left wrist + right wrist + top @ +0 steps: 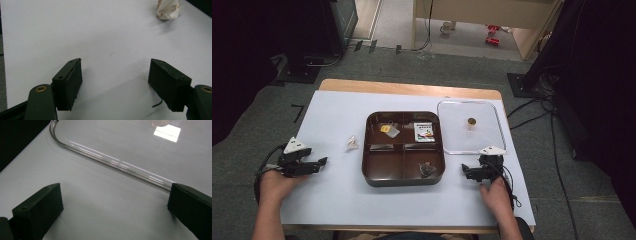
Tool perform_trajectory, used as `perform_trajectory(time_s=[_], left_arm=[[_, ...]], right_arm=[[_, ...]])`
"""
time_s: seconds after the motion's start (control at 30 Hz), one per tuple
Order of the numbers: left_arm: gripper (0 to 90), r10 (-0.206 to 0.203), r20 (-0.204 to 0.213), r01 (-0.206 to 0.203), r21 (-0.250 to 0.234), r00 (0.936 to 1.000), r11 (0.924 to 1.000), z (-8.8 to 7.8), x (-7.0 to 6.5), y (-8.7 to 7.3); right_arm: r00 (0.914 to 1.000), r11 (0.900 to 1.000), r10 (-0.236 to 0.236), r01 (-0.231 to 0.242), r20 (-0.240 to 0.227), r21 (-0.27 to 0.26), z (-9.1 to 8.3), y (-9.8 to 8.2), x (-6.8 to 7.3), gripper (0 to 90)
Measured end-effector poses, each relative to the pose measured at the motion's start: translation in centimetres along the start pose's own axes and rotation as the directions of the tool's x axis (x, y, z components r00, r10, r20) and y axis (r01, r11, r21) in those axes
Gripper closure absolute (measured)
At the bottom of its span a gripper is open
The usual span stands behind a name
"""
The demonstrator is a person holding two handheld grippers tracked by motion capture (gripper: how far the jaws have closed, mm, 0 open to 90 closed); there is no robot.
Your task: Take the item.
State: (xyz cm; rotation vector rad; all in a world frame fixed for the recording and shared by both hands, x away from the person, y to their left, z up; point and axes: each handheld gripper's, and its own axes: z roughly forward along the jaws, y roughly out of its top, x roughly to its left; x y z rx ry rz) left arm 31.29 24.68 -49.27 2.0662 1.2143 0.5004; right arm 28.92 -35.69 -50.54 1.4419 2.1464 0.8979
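One left gripper [323, 161], jaws spread, empty, at the white sheet's [332, 110] left. One crumpled paper wad [351, 143]. One brown four-compartment tray [404, 175] at centre, three compartments each holding one small item. One clear lid [452, 130] beside it. One right gripper [465, 170], jaws apart, empty.

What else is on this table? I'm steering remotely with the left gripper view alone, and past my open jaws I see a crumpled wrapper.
Observer: A brown four-compartment tray sits mid-table, right of the crumpled wrapper.
Operator: Anything in it?
Observer: Three compartments hold small packets; the near-left one looks empty.
Operator: Does it have a lid?
Observer: A clear lid lies flat on the table beside the tray's right edge.
Operator: Where's the right gripper?
Observer: The right gripper rests on the table just short of the lid's near edge, jaws open and empty.
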Motion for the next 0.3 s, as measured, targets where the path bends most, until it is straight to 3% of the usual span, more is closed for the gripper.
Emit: perform_trajectory(time_s=[0.3], left_arm=[[26.4,-0.004,-0.004,0.004,-0.012,1.0000,0.9999,0.01,-0.09,-0.13]], right_arm=[[1.0000,1.000,0.000,0.000,0.000,0.000,0.00,0.00,0.00,0.0]])
